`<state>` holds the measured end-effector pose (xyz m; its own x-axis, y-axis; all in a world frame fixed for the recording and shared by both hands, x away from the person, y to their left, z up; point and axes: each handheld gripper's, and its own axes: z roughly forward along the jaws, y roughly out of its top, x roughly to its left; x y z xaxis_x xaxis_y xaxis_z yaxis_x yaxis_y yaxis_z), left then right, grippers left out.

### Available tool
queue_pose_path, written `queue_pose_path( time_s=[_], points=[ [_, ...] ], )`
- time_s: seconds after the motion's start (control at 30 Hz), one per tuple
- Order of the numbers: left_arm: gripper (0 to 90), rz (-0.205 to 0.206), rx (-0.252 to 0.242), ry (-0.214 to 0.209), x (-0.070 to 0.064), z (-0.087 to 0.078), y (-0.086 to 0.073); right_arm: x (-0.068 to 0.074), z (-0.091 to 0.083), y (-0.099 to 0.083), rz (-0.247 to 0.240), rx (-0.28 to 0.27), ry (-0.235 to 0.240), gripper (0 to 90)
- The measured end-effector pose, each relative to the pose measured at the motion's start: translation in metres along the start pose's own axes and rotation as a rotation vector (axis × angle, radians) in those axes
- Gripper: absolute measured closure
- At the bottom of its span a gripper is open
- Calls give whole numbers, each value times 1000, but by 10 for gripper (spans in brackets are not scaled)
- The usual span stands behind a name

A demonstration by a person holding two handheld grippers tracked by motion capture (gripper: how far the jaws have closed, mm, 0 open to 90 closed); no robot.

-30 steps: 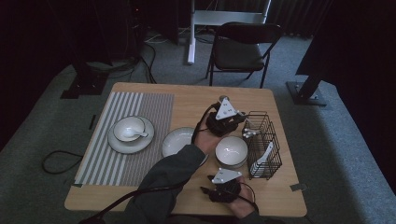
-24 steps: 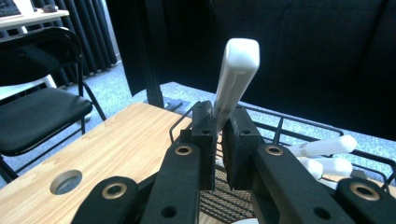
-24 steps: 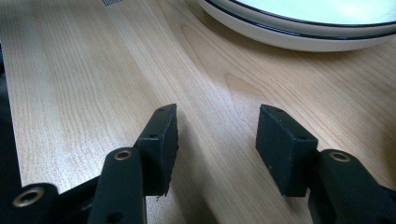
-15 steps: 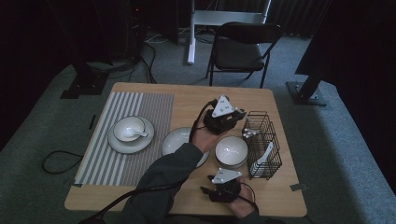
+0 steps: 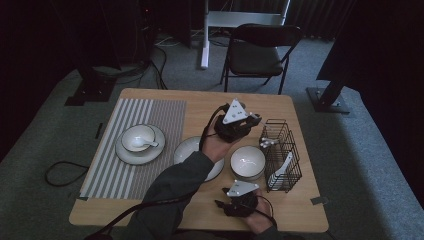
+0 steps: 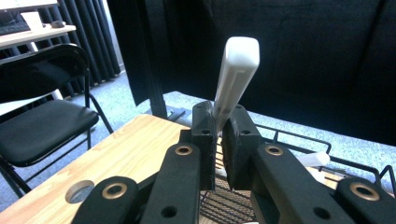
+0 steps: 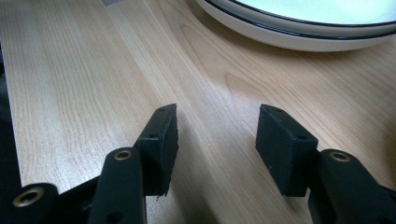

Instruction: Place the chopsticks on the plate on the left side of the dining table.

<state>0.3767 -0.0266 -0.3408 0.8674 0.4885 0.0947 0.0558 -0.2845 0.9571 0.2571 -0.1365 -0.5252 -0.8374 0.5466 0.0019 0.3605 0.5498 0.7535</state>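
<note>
- We see a white spoon (image 6: 236,74) clamped by its handle between the jaws of the left gripper (image 6: 219,135), its free end tilting upward.
- We find that gripper (image 5: 235,122) raised just beside the black wire basket (image 5: 282,155), on its left.
- Another white spoon (image 5: 281,165) stands inside the basket.
- A white bowl (image 5: 247,161) sits just left of the basket.
- The right gripper (image 5: 240,202) rests on the table (image 5: 165,100) below the bowl, left of the basket, jaws wide and empty.

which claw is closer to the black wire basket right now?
Left. The left claw hangs just beside the black wire basket at its far left corner, shut on a white spoon handle. The right claw rests open on the wooden table near its front edge, farther off.
</note>
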Motion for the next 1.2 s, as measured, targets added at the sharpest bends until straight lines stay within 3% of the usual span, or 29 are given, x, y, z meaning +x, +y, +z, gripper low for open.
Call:
queue_pose_path(
  time_s=[0.67,1.2],
  points=[
    [847,26,-16,24,7,-35,9,0,0,0,0,0,-2,479],
    [847,21,-4,56,19,-63,-1,0,0,0,-1,-1,-3,479]
  ],
)
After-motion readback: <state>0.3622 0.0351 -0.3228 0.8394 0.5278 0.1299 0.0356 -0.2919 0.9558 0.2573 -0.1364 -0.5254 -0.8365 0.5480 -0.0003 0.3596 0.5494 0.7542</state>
